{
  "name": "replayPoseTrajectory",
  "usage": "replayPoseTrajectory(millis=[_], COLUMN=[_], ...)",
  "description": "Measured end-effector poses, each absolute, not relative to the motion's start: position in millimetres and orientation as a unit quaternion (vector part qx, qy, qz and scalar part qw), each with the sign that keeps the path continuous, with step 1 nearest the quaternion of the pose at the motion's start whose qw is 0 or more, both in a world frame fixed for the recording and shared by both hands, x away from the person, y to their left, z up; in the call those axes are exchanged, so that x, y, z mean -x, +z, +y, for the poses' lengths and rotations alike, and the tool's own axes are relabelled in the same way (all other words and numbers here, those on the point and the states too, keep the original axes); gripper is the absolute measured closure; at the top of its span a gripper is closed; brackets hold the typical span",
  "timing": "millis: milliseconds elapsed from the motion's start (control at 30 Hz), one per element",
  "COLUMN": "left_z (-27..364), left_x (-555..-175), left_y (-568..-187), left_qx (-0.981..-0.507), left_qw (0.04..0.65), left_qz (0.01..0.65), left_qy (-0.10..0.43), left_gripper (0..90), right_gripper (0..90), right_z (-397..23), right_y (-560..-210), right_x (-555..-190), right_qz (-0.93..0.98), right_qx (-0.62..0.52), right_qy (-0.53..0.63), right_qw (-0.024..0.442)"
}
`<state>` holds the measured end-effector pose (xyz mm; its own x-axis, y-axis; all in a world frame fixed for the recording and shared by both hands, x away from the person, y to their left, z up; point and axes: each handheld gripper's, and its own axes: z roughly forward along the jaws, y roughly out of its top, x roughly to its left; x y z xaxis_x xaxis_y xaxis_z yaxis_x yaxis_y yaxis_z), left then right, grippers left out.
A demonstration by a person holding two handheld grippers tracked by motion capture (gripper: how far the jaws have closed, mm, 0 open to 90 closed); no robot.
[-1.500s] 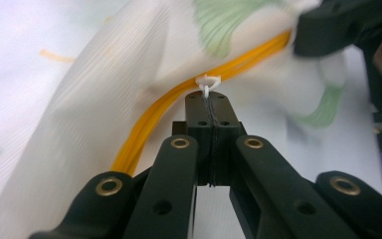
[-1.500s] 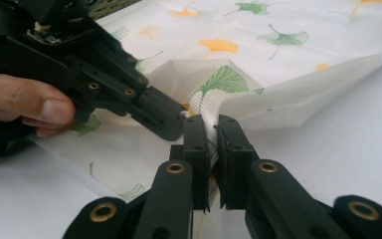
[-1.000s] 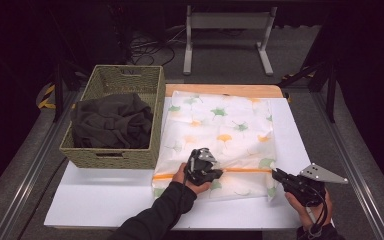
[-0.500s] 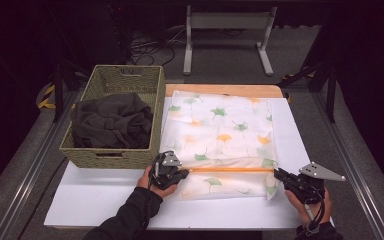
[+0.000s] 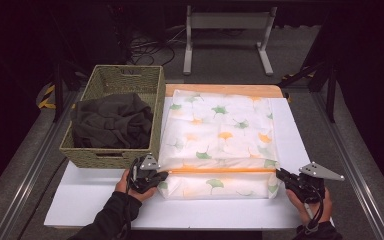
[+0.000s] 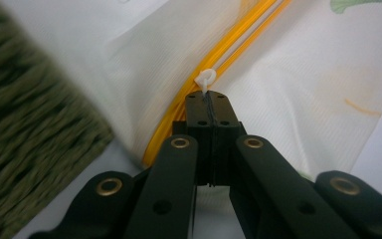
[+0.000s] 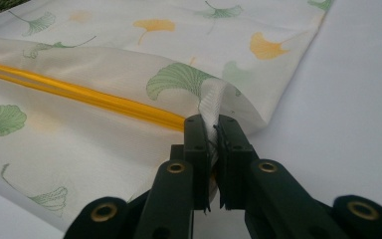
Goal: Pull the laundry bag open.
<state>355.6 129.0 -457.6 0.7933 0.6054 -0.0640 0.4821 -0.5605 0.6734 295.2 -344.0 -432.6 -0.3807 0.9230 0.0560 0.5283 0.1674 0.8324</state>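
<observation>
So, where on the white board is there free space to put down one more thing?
Bare white board lies in front of the green woven basket, left of the left gripper. A strip runs right of the leaf-printed zipper bag, behind the right gripper. The middle is crowded.

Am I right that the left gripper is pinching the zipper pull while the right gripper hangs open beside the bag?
Not quite. The left gripper does pinch the zipper pull, but the right gripper is shut on the bag's corner fabric, as the right gripper view shows.
</observation>
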Motion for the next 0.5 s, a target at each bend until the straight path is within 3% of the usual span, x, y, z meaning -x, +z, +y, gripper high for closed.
replayPoseTrajectory(millis=[500], left_z=[162.0], left_x=[-353.3], left_y=[-457.4], left_qx=[-0.874], left_qw=[0.347], left_qz=[0.324], left_qy=[0.104], left_gripper=[89.9], right_gripper=[85.0], right_z=[-343.6], right_y=[-436.0], right_x=[-299.4], right_qz=[0.723], right_qx=[-0.51], right_qy=[0.396], right_qw=[0.244])
